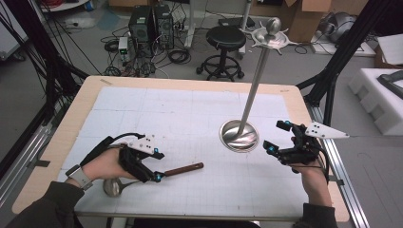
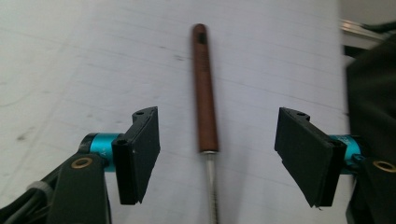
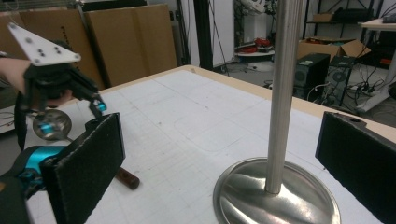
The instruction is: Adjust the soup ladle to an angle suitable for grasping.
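The left gripper, lower left of the high view, stands wide open astride a ladle's brown handle lying on the bench. The right gripper, right of centre, gapes wide beside the steel stand.

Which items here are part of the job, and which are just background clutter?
In play, judging by the claws:
ladle, between the open left claw
steel stand, before the open right claw

Lying about:
stool
computer towers
cardboard boxes
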{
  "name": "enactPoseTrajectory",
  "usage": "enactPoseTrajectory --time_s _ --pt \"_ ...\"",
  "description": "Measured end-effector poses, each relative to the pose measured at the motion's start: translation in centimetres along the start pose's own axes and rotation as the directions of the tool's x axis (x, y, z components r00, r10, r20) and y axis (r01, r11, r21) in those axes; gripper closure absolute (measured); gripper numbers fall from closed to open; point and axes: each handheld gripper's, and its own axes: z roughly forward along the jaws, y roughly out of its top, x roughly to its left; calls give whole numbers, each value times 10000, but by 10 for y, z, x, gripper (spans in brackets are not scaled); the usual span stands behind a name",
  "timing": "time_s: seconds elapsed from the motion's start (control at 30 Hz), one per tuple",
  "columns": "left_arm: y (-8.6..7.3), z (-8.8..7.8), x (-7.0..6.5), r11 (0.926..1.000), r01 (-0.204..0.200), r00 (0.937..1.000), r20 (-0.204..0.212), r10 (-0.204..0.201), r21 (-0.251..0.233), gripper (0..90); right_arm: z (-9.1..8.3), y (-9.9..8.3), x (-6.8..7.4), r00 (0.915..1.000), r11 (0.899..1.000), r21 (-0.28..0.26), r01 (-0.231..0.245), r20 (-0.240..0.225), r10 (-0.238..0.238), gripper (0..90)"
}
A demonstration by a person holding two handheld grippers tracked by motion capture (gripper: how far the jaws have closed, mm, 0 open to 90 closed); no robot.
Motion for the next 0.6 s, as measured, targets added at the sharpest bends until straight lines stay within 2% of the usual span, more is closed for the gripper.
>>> enactPoseTrajectory --time_s 0.07,0.1,0.17,0.23,0.27,0.3,0.33,0.37,0.5,0.6 --pt "2 -2 -4 9999 -126 9999 -58 127 38 183 -1 -1 -1 10000 10000 -60 -79 57 79 0" --pt "2 -2 -4 9999 -126 9999 -58 127 38 169 -1 -1 -1 10000 10000 -60 -79 57 79 0" --pt "3 -3 -5 9996 -12 10000 96 10 275 165 -2 -1 -3 9999 9999 -123 -107 106 108 0" --pt "2 -2 -7 9968 -154 9998 -73 160 785 134 -3 -1 -4 9999 9998 -179 -133 100 135 0" --pt "1 0 -7 9917 -140 9999 -41 146 1278 124 -2 -1 -3 9999 9998 -160 -151 77 153 0" --pt "1 0 -7 9917 -140 9999 -41 146 1278 124 -2 -1 -3 9999 9998 -160 -151 77 153 0" --pt "-1 2 -8 9865 -150 9999 -56 161 1631 124 -1 -1 -3 9999 9999 -119 -103 28 103 0" --pt "-1 2 -8 9865 -150 9999 -56 161 1631 124 -1 -1 -3 9999 9999 -119 -103 28 103 0" --pt "-2 2 -7 9829 207 9995 196 -247 1832 123 1 -1 -4 9999 9999 -45 -127 -42 126 0" --pt "-2 0 -6 9776 281 9995 87 -306 2086 123 1 -1 -4 9999 9999 -72 -136 -72 135 0"
